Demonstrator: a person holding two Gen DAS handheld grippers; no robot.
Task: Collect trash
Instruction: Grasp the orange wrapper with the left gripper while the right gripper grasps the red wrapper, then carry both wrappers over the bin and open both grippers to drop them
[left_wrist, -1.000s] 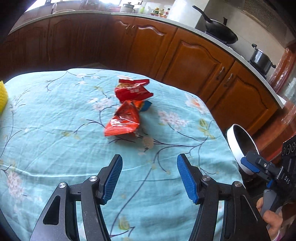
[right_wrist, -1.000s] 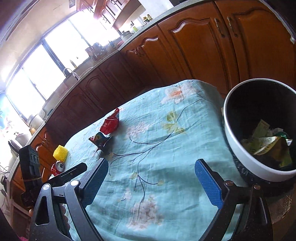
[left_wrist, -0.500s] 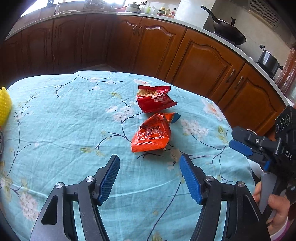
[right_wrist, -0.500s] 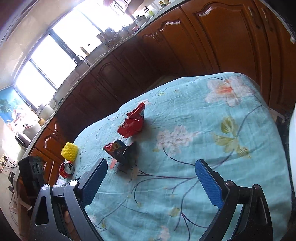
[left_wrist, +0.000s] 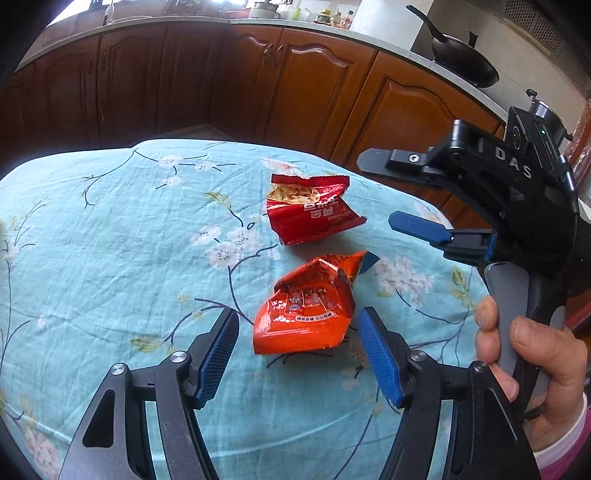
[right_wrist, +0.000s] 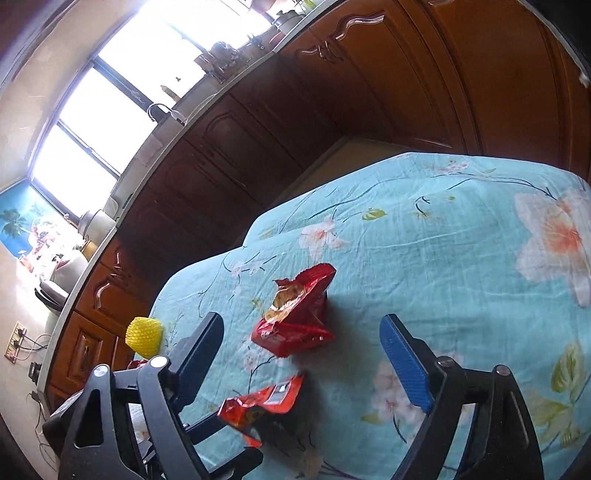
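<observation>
Two snack wrappers lie on the light blue floral tablecloth (left_wrist: 110, 240). The orange wrapper (left_wrist: 306, 306) sits just ahead of my open left gripper (left_wrist: 299, 354), partly between its blue pads. The dark red torn wrapper (left_wrist: 310, 210) lies beyond it. My right gripper (right_wrist: 301, 349) is open, with the dark red wrapper (right_wrist: 295, 314) between and just past its fingertips; the orange wrapper (right_wrist: 262, 406) lies below it. The right gripper also shows in the left wrist view (left_wrist: 406, 192), open, to the right of the red wrapper.
A yellow bumpy object (right_wrist: 144, 336) stands at the table's far left edge. Brown kitchen cabinets (left_wrist: 258, 81) run behind the table. A black wok (left_wrist: 461, 62) sits on the counter.
Both grippers moved in toward the wrappers. The right gripper swung left, away from the white trash bin, which has left both views. The wrappers have not moved.
</observation>
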